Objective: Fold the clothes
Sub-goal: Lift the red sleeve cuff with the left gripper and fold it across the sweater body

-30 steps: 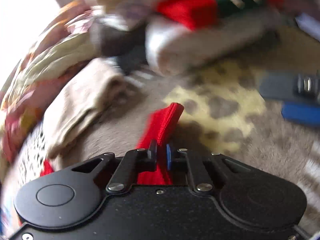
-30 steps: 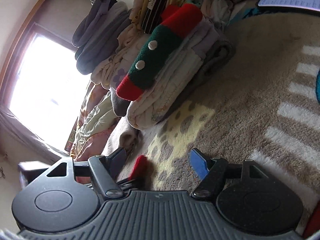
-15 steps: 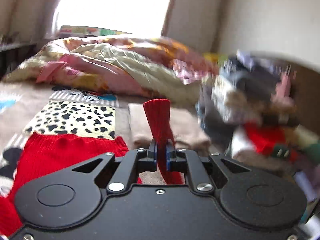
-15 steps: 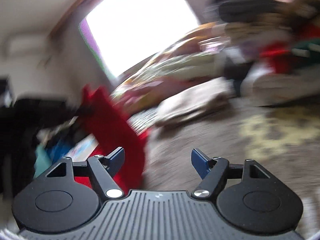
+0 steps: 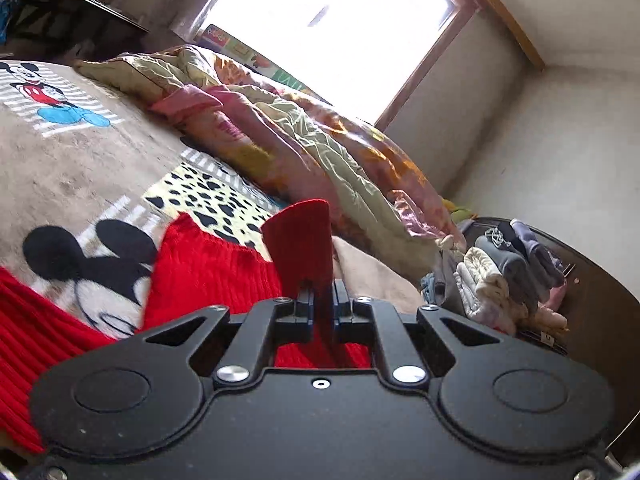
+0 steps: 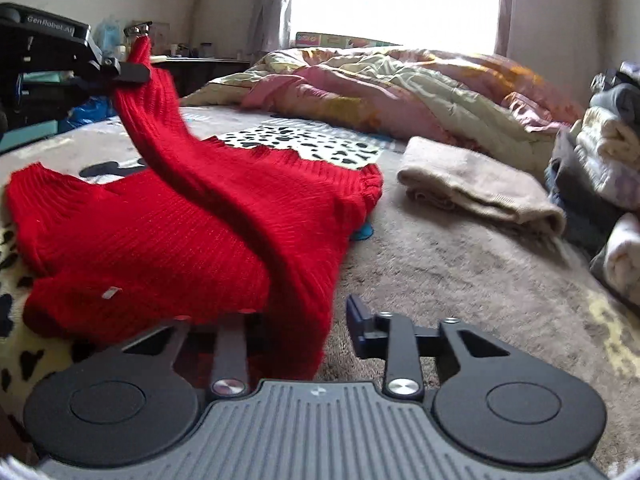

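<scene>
a crumpled quilt (image 5: 320,148) in pink, yellow and orange lies along the far side of the bed under a bright window (image 5: 340,20). the brown blanket (image 6: 460,272) covering the bed bears cartoon mice and a spotted yellow patch (image 5: 208,196). a dark desk (image 5: 80,12) crowded with bottles stands in the far corner.

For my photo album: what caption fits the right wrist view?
Left gripper lifts a red sweater by its sleeve while the right gripper closes beside it.
</scene>
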{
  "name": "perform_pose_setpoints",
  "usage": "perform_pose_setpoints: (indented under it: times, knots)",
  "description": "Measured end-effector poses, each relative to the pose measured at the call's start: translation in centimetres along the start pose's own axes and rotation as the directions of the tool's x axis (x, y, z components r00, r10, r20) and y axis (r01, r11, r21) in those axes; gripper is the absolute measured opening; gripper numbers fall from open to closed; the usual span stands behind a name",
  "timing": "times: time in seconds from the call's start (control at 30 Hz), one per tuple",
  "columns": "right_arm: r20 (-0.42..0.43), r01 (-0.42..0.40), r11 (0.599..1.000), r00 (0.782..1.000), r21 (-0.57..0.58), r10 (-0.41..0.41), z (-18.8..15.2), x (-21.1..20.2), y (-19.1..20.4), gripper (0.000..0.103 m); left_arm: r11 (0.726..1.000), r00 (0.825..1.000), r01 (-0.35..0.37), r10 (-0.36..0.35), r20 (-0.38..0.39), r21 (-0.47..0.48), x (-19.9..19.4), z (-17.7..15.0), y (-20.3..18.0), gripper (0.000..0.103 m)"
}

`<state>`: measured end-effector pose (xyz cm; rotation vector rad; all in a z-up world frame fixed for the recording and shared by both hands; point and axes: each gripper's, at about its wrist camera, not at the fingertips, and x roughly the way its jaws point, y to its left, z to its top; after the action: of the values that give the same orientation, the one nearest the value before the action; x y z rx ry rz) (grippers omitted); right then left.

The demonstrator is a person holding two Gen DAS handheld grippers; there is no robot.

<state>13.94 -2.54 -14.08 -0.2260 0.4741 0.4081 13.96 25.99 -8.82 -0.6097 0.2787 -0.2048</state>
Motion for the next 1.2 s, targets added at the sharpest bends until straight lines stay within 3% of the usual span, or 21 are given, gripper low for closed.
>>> perform_pose_setpoints:
  times: [0.13,0.33,0.47,0.67,0.8,0.97,1.1,1.2]
  knots:
    - [0.028,0.054,0.996,0.998,-0.068,-0.053,0.0,-0.4,1.3,0.03,0.998,1.0,0.011,-0.011,0.012,-0.056,-1.5,-0.2,1.7,0.007]
    - [0.058,0.028,0.969,0.998,-0.246,-0.014,-0.1,-1.3,4.6,0.028,0.992,0.998,-0.048,0.053,0.042,-0.115,-4.0,0.1,4.0,0.007]
    - [0.035,-0.013,0.956,0.999,-0.292,0.024,0.0,-1.2,5.5,0.028,0.989,0.995,-0.092,0.096,0.035,-0.119,-4.7,-0.3,4.5,0.007]
    - [0.02,-0.055,0.959,0.998,-0.279,0.064,0.1,-2.2,5.7,0.029,0.983,0.988,-0.151,0.152,0.01,-0.105,-4.3,-1.0,4.9,0.007]
    - [0.031,-0.085,0.96,0.995,-0.267,0.097,-0.5,-3.5,5.5,0.035,0.99,0.991,-0.128,0.13,0.028,-0.063,-4.8,-0.5,3.8,0.007]
    - [0.038,-0.076,0.964,0.995,-0.255,0.089,-1.2,-4.3,5.0,0.034,0.989,0.989,-0.145,0.146,0.008,-0.021,-4.9,-0.8,3.1,0.007]
    - [0.034,-0.082,0.97,0.995,-0.231,0.092,-1.7,-4.8,4.4,0.022,0.987,0.987,-0.158,0.158,0.013,-0.012,-5.6,-0.7,3.0,0.007]
    - [0.022,-0.094,0.971,0.995,-0.221,0.101,-2.2,-5.1,3.9,0.022,0.98,0.98,-0.199,0.199,-0.018,0.003,-5.5,-0.8,3.2,0.007]
